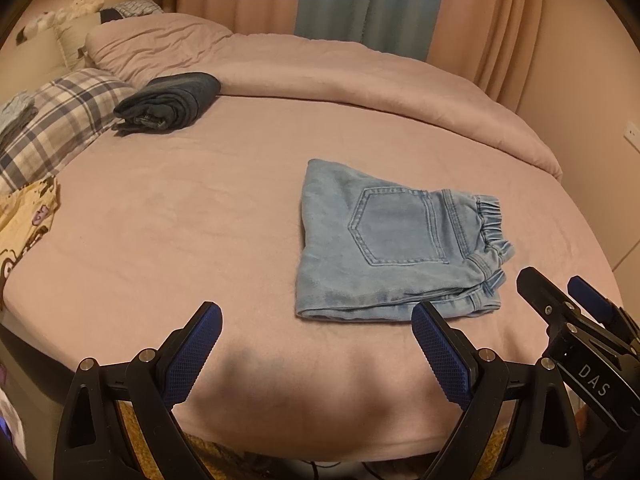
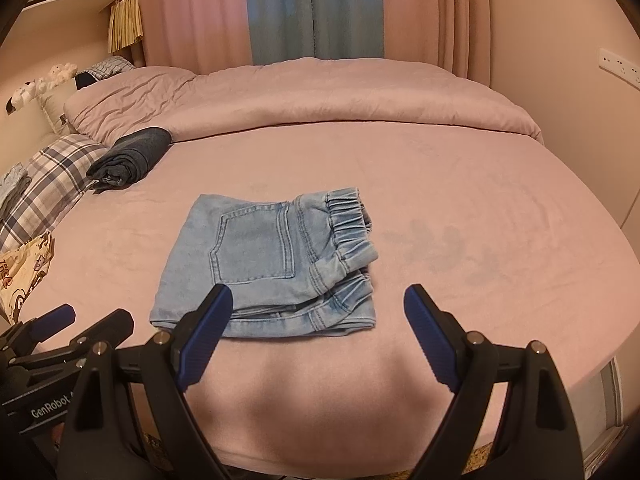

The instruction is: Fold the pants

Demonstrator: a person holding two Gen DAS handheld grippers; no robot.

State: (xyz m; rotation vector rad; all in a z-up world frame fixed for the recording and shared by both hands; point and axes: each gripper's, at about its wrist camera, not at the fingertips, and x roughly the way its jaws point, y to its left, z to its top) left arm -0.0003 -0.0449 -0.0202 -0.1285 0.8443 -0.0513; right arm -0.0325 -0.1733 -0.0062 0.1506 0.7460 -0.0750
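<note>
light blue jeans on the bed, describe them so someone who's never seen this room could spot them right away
Start from the wide pink bed sheet in front of the pink and blue curtains. Near its front edge, just ahead of both open tongs, lie the light blue jeans, folded into a squarish packet with a back pocket facing up and a gathered elastic waistband. The only other folded denim, the dark bundle, sits farther back by the plaid pillow.

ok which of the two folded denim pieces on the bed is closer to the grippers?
The light blue jeans, folded flat with back pocket up, just ahead of both open grippers. The dark denim bundle lies far back by the plaid pillow.
</note>
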